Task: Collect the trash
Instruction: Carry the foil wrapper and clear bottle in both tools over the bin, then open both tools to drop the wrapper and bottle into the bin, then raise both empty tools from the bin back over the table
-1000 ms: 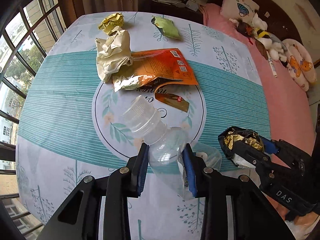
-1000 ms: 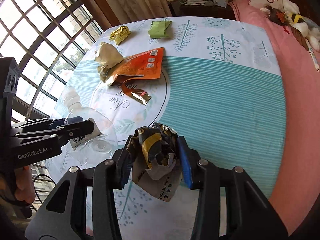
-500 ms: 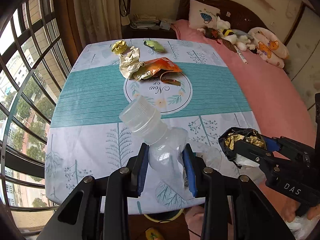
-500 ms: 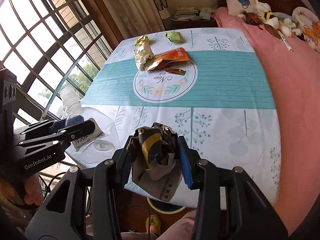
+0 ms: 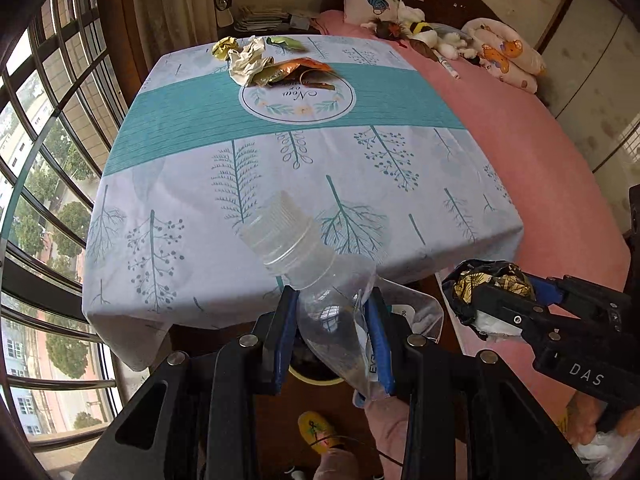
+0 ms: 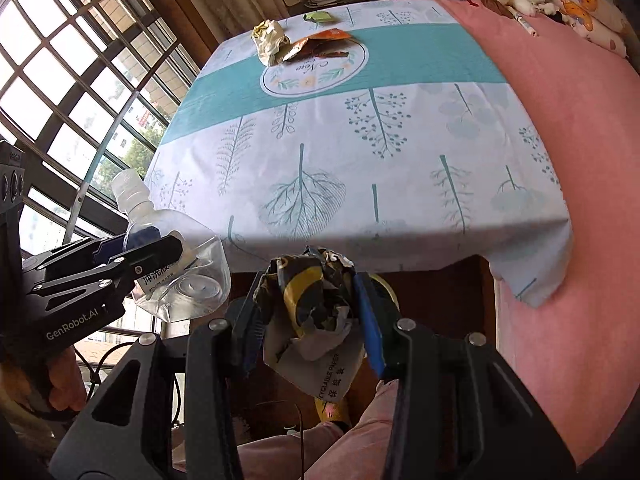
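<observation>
My left gripper (image 5: 332, 332) is shut on a clear plastic bottle (image 5: 308, 272), its cap pointing up and away; the same bottle (image 6: 176, 264) shows at the left of the right wrist view. My right gripper (image 6: 306, 312) is shut on a crumpled black-and-yellow wrapper (image 6: 316, 304), also seen as a dark wad (image 5: 488, 284) in the left wrist view. Both grippers hang off the near edge of the table (image 5: 280, 168). At the table's far end lie a crumpled white paper (image 5: 248, 60), an orange pouch (image 5: 304, 70), a yellow wad (image 5: 224, 46) and a green wrapper (image 5: 286, 42).
A yellow-rimmed bin (image 5: 316, 376) sits on the floor under the table's near edge, below the grippers. A pink bed (image 5: 540, 160) with soft toys runs along the right. Barred windows (image 5: 44, 160) fill the left. A person's pink-clad leg (image 6: 312, 452) is below.
Both grippers have drawn back from over the table and dropped past its near edge, each still holding its item. The floor and bin came into view.
</observation>
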A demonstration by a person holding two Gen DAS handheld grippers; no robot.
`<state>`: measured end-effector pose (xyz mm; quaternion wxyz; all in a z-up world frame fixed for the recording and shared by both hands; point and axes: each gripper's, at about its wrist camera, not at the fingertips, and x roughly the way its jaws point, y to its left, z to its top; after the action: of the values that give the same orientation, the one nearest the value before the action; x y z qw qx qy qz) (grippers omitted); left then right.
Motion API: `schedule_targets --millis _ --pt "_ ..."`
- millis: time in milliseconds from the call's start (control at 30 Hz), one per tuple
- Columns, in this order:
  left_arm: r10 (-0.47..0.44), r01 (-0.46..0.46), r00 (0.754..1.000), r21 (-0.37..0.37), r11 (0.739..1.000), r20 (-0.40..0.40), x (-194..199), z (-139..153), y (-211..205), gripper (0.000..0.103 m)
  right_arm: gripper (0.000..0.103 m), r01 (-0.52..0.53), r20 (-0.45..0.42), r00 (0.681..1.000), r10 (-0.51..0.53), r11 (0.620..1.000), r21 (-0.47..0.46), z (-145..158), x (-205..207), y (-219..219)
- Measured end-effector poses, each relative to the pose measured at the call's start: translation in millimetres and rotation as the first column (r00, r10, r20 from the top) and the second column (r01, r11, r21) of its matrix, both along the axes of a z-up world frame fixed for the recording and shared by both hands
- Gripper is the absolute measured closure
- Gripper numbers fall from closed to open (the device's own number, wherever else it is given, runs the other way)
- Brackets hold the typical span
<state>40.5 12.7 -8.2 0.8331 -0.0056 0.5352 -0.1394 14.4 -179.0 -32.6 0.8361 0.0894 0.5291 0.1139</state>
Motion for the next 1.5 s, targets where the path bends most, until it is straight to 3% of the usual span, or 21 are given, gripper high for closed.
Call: schedule_targets --millis 233,467,700,833,867,900,933,967,1033,1167,1267,1500 --pt "-0.042 0.048 0.995 0.062 0.997 -0.094 -31 -71 -21 0.069 0.064 0.049 -0.124 0.991 -0.049 0.999 0.002 -79 -27 -5" --pt "-0.025 0.04 0.987 0.096 0.995 -0.158 -37 -177 -37 0.069 0.064 0.119 -0.197 0.974 -0.114 0.993 0.018 -196 -24 -16" --pt "0.03 -0.011 0.987 0.123 0.992 -0.158 -23 -286 -39 0.069 0.063 0.168 -0.233 0.96 -0.152 0.985 0.047 -316 -7 -17" --pt "0.019 0.002 0.988 0.135 0.991 -0.151 -18 -333 -38 0.067 0.059 0.168 -0.239 0.959 -0.15 0.984 0.058 -366 1 -11" --pt "0.019 0.002 0.989 0.137 0.991 -0.15 -17 -342 -37 0.055 0.057 0.169 -0.242 0.959 -0.149 0.984 0.063 -376 2 -10" --pt "0.021 0.001 0.988 0.14 0.99 -0.155 -16 -352 -36 0.032 0.054 0.171 -0.252 0.956 -0.148 0.983 0.071 -386 2 -10" --pt "0.035 -0.011 0.987 0.153 0.988 -0.156 -15 -360 -33 0.026 0.05 0.18 -0.261 0.953 -0.156 0.981 0.071 -395 3 -12" --pt "0.047 -0.022 0.986 0.154 0.988 -0.158 -13 -366 -29 0.017 0.046 0.186 -0.268 0.95 -0.159 0.979 0.08 -401 7 -14" --pt "0.066 -0.04 0.983 0.151 0.988 -0.171 -11 -377 -20 0.015 0.035 0.191 -0.27 0.95 -0.159 0.977 0.096 -410 8 -16" --pt "0.088 -0.064 0.984 0.147 0.987 -0.157 -11 -378 -9 0.015 0.034 0.171 -0.255 0.956 -0.142 0.98 0.097 -407 8 -14" --pt "0.09 -0.07 0.986 0.142 0.987 -0.143 -12 -364 -11 0.015 0.034 0.167 -0.248 0.959 -0.138 0.981 0.101 -398 6 -12" --pt "0.079 -0.065 0.992 0.143 0.988 -0.097 -14 -309 -21 0.015 0.034 0.165 -0.227 0.964 -0.142 0.982 0.089 -347 5 -14"
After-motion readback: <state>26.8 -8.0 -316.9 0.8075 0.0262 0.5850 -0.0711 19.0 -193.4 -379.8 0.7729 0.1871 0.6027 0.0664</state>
